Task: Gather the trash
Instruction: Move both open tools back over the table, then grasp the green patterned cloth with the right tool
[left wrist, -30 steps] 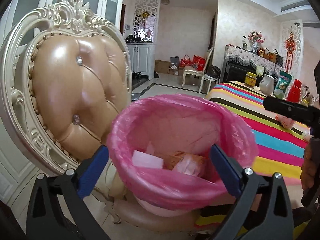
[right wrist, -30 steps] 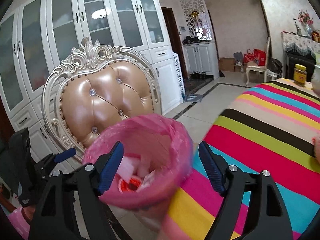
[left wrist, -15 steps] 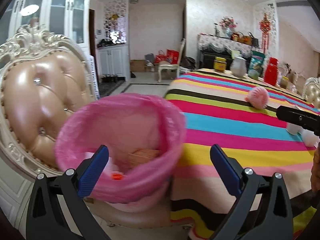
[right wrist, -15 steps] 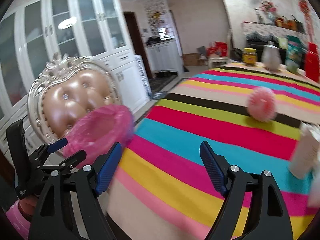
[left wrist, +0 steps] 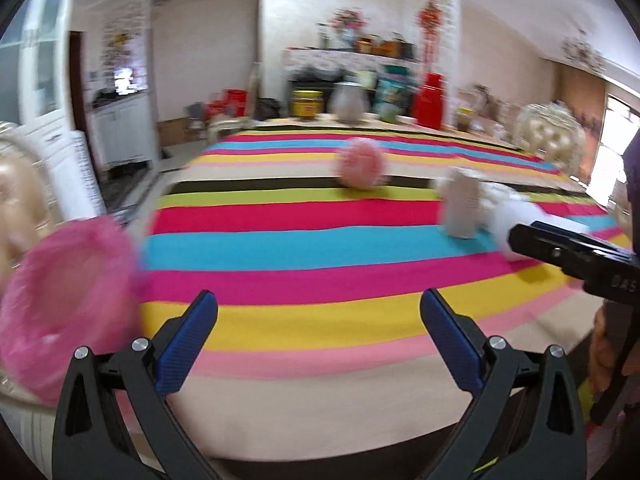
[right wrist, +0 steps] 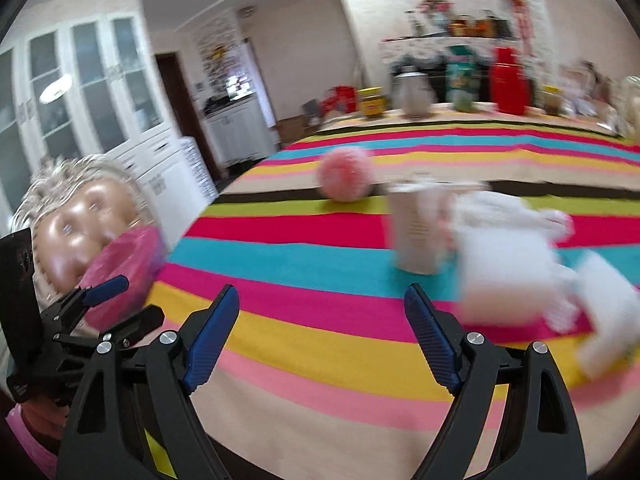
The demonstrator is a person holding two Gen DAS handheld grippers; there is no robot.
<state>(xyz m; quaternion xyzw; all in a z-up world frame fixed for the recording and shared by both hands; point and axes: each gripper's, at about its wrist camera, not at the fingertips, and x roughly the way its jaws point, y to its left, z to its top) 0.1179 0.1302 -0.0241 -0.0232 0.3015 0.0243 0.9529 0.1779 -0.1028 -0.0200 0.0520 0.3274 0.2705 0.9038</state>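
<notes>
Right now, your view runs like this:

Surface: your surface (left wrist: 304, 248) wears a cloth of bright stripes, pink, yellow, turquoise, red, lime, black and cream, running crosswise in both views; the near edge is plain cream.

Left hand-held gripper: your left hand-held gripper (left wrist: 318, 336) stands released, blue pads wide apart, nothing between them, over the yellow and pink stripes near the front edge.

Right hand-held gripper: your right hand-held gripper (right wrist: 322, 326) is also released; its jaws have just been opening, and only striped cloth shows between them.

Trash on the surface: a pale paper cup (right wrist: 416, 228) stands upright on the turquoise stripe, with crumpled white tissue (right wrist: 508, 264) just beside it to the right. Blur hides whether they touch. A fluffy pink ball (right wrist: 346, 178) sits farther back by the black stripe.

Bin: the pink-lined bin (left wrist: 64, 312) is off the surface's left corner, in front of a tan padded chair (right wrist: 76, 224) with a pale carved frame.

Far end of the surface: a yellow-labelled jar (left wrist: 306, 102), a grey jug (left wrist: 350, 102), a green packet and a red container (left wrist: 430, 98) stand in a row.

Room: white glass-fronted cabinets (right wrist: 88, 92) line the left wall, a dark doorway sits beyond them, and a sideboard with flowers stands against the back wall.

Sharpness: both views are smeared, so small detail is lost.
</notes>
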